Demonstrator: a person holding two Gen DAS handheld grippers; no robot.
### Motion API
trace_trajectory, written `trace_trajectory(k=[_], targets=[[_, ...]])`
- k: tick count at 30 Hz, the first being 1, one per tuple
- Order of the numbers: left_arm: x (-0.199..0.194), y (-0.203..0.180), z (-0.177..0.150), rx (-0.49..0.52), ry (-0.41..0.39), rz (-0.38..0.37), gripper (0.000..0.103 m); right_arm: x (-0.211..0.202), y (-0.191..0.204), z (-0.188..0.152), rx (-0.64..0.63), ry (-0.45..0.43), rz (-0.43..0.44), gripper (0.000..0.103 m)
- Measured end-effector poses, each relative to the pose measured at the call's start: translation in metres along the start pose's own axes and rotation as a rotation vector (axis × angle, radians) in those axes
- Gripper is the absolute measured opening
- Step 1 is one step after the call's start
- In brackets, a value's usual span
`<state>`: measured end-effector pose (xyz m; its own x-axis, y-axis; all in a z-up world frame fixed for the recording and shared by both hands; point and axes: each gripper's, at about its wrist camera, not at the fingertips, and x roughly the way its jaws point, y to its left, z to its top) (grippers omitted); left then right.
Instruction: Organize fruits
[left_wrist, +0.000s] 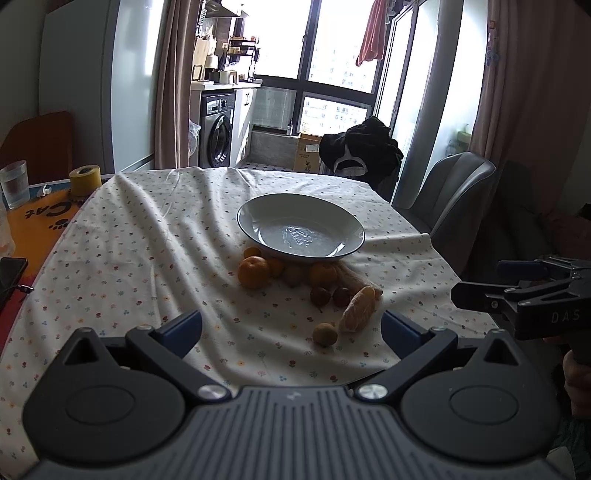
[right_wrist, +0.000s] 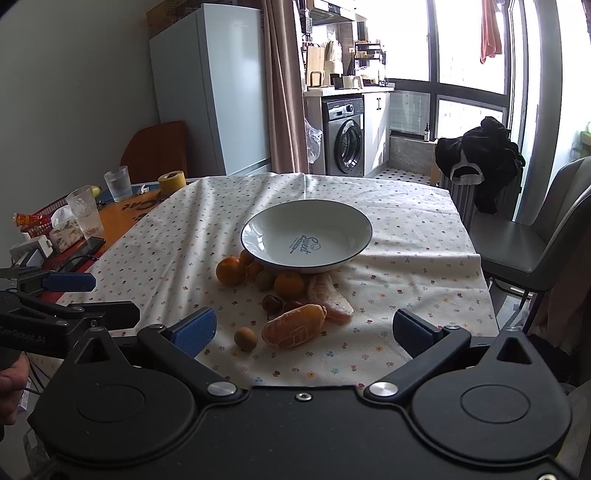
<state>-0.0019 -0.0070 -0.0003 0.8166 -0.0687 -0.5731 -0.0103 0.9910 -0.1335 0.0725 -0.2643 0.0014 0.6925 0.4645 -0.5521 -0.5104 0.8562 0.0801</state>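
Flowered cloth (right_wrist: 406, 229) covers most of the tabletop; along its left edge stand a glass of water (right_wrist: 118, 183) and a yellow tape roll (right_wrist: 171, 182). Toward the near left corner the left gripper (left_wrist: 291, 326) hovers with its blue pads spread wide, holding nothing. Mid-table sits an empty white bowl (right_wrist: 258, 229), and fruit is bunched against its near rim: a whole orange (right_wrist: 230, 270), a smaller mandarin (right_wrist: 289, 285), two peeled citrus pieces (right_wrist: 293, 330), and a small brown round fruit (right_wrist: 245, 339) nearest the front edge. Right of these, the right gripper (right_wrist: 303, 328) also hangs spread, empty.
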Motion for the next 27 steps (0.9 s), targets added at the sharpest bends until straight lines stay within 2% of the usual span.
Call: trace_trajectory(k=[27], targets=[[-0.0066, -0.0002, 0.0045, 0.001, -0.019, -0.007, 0.102, -0.0037, 0.0039, 0.0038, -0.016, -0.012, 0.013, 0.103]])
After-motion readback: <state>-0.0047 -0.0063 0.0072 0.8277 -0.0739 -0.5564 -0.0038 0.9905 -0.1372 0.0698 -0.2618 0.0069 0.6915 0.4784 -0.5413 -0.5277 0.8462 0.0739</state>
